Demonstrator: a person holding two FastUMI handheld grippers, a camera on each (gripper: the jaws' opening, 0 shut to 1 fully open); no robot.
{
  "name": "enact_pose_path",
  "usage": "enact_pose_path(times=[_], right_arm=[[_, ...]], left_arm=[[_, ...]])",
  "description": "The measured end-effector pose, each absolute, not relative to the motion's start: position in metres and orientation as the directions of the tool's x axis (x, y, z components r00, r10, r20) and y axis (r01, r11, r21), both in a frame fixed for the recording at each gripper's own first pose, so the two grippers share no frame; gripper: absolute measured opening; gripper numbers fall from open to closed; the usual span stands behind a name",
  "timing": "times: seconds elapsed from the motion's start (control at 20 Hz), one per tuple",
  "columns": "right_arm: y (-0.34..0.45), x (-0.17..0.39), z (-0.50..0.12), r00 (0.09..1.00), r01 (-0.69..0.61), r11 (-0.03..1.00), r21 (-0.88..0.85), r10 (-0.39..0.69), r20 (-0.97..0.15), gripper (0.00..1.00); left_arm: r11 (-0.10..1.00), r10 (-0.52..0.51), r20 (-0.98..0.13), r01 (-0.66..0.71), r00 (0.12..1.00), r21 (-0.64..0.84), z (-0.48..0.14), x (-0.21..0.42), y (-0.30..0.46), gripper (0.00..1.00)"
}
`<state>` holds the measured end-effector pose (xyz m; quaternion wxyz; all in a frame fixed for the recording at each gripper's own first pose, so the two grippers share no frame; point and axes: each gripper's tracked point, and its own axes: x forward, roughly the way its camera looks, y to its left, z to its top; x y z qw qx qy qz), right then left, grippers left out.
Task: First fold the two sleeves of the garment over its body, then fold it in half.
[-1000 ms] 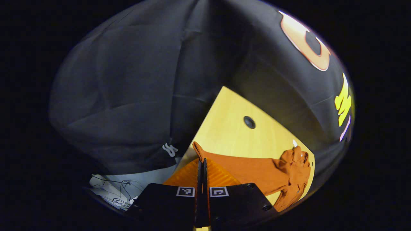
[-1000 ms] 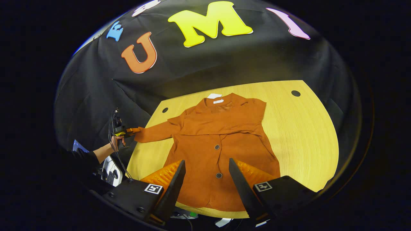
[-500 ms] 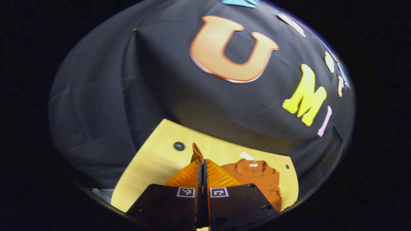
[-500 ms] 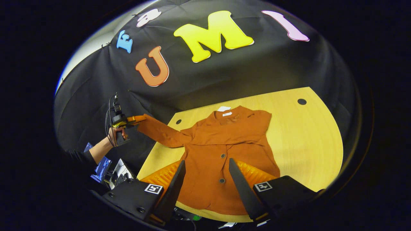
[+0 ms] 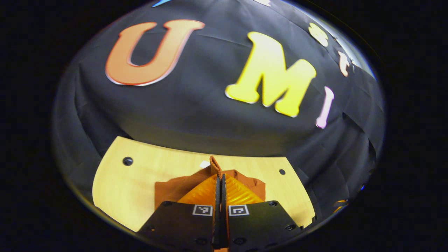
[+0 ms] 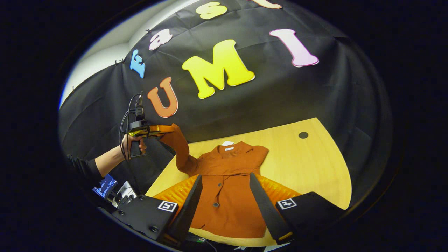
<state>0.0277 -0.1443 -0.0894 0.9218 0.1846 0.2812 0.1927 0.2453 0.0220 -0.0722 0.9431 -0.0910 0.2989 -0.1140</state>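
Left gripper (image 6: 168, 130) is pinching the cuff of the sleeve (image 6: 180, 147) between closed fingers, holding it in the air at nine o'clock of the jacket (image 6: 227, 189) lying on the table (image 6: 315, 164). Right gripper (image 6: 224, 196) is hovering with fingers spread, holding nothing. To fold well, the cuff should probably travel toward three o'clock, low and flat across the chest, avoiding bunching.

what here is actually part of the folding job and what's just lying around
Part of the job:
- orange jacket on the table
- its sleeve, lifted
- left gripper, shut on the cuff
- right gripper, open

Lying about:
- white tag by the collar
- cables
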Motion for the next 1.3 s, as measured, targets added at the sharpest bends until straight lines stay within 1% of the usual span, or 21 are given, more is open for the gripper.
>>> enact_pose_path(times=[0.2, 0.5, 0.65, 0.75, 0.9, 0.95, 1.0, 1.05, 1.1, 1.15, 1.2, 1.25, 1.3], right_arm=[[-0.204, 0.029, -0.088, 0.814, -0.158, 0.872, 0.464, 0.38, -0.439, 0.88], [-0.298, 0.004, -0.08, 0.868, 0.017, 0.885, 0.466, 0.218, -0.446, 0.89], [-0.33, -0.016, -0.079, 0.878, 0.08, 0.898, 0.433, 0.142, -0.457, 0.9], [-0.337, -0.03, -0.077, 0.88, 0.095, 0.912, 0.399, 0.11, -0.461, 0.91], [-0.334, -0.043, -0.075, 0.878, 0.087, 0.929, 0.359, 0.098, -0.468, 0.92], [-0.33, -0.045, -0.073, 0.877, 0.082, 0.93, 0.357, 0.103, -0.469, 0.92], [-0.323, -0.046, -0.07, 0.88, 0.074, 0.928, 0.365, 0.111, -0.463, 0.93], [-0.316, -0.045, -0.062, 0.889, 0.065, 0.924, 0.376, 0.118, -0.442, 0.93], [-0.311, -0.041, -0.053, 0.901, 0.059, 0.92, 0.387, 0.118, -0.418, 0.94], [-0.304, -0.038, -0.045, 0.91, 0.048, 0.917, 0.396, 0.124, -0.397, 0.94], [-0.299, -0.037, -0.043, 0.915, 0.045, 0.918, 0.394, 0.121, -0.386, 0.96], [-0.295, -0.034, -0.041, 0.919, 0.038, 0.921, 0.388, 0.121, -0.376, 0.92], [-0.286, -0.032, -0.039, 0.919, 0.025, 0.923, 0.385, 0.13, -0.371, 0.97]], left_arm=[[0.935, -0.351, -0.594, 0.237, 0.724, -0.263, -0.124, 0.25, -0.078, 0.02], [0.921, -0.388, -0.695, 0.276, 0.606, -0.274, -0.204, 0.261, -0.167, 0.03], [0.927, -0.369, -0.728, 0.282, 0.578, -0.247, -0.238, 0.276, -0.188, 0.03], [0.937, -0.343, -0.756, 0.264, 0.557, -0.23, -0.257, 0.283, -0.195, 0.03], [0.954, -0.295, -0.785, 0.217, 0.545, -0.208, -0.277, 0.286, -0.205, 0.03], [0.959, -0.277, -0.788, 0.209, 0.549, -0.192, -0.309, 0.28, -0.216, 0.04], [0.962, -0.266, -0.787, 0.208, 0.556, -0.178, -0.318, 0.271, -0.216, 0.05], [0.96, -0.273, -0.783, 0.213, 0.56, -0.182, -0.302, 0.283, -0.222, 0.06], [0.955, -0.29, -0.778, 0.222, 0.557, -0.197, -0.305, 0.28, -0.226, 0.1], [0.95, -0.306, -0.77, 0.227, 0.56, -0.213, -0.303, 0.275, -0.234, 0.32], [0.947, -0.316, -0.756, 0.234, 0.573, -0.219, -0.296, 0.271, -0.239, 0.5], [0.948, -0.313, -0.746, 0.236, 0.588, -0.211, -0.289, 0.267, -0.238, 0.68], [0.949, -0.312, -0.734, 0.242, 0.603, -0.204, -0.281, 0.263, -0.238, 0.87]])
